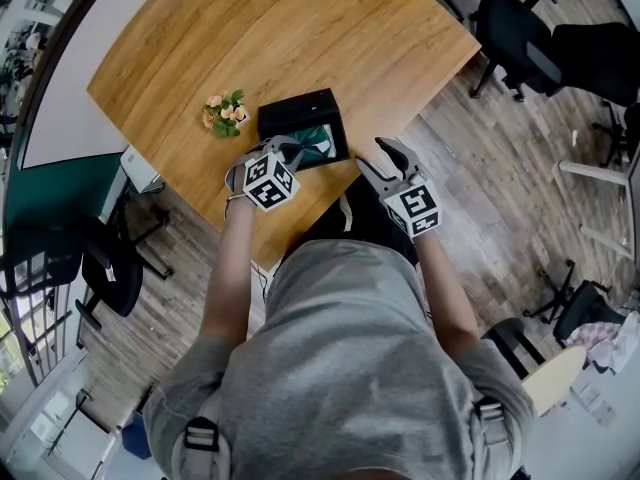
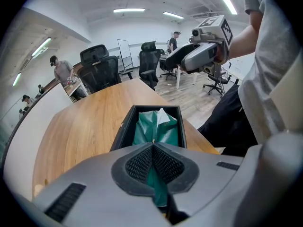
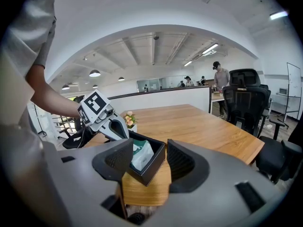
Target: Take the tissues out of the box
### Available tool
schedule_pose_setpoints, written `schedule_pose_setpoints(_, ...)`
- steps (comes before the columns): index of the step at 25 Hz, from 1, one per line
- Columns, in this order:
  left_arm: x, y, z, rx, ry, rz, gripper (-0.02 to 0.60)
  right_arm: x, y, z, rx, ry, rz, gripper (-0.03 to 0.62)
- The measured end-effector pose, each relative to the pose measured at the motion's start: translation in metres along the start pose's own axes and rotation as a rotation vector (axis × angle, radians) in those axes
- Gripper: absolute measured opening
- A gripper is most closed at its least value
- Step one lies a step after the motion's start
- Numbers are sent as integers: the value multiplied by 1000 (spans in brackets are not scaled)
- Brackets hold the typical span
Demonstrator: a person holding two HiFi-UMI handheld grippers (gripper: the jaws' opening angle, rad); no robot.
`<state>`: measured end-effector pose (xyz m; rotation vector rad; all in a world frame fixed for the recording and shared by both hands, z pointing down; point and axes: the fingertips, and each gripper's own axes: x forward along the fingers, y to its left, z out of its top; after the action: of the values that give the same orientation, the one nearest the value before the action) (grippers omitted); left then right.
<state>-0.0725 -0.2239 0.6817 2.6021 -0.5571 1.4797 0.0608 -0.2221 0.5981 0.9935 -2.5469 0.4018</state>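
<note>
A black open-topped box (image 1: 296, 109) sits near the table's front edge with a green-and-white tissue (image 1: 320, 139) inside. My left gripper (image 1: 291, 152) is at the box's near end, shut on the tissue. In the left gripper view a green strip of tissue (image 2: 158, 129) runs from the box (image 2: 124, 126) down between the closed pads of the left gripper (image 2: 152, 148). My right gripper (image 1: 386, 159) hangs open just off the table edge, right of the box, holding nothing. In the right gripper view the box (image 3: 152, 168) and tissue (image 3: 141, 155) show between the spread jaws of the right gripper (image 3: 149, 159), at a distance.
A small pot of flowers (image 1: 225, 114) stands on the wooden table (image 1: 270, 28) just left of the box. Office chairs (image 1: 520, 28) stand on the wood floor to the right, another chair (image 1: 105, 268) to the left. People stand far back in the room.
</note>
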Motion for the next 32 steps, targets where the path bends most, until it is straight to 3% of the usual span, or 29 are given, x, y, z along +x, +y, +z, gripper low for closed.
schedule_pose_setpoints(8, -19, 3, 11, -10, -51, 39, 21, -13, 11, 7, -18, -21, -12, 230)
schedule_pose_setpoints(32, -100, -18, 38, 69, -150, 150, 21, -47, 51, 16, -74, -85, -62, 228)
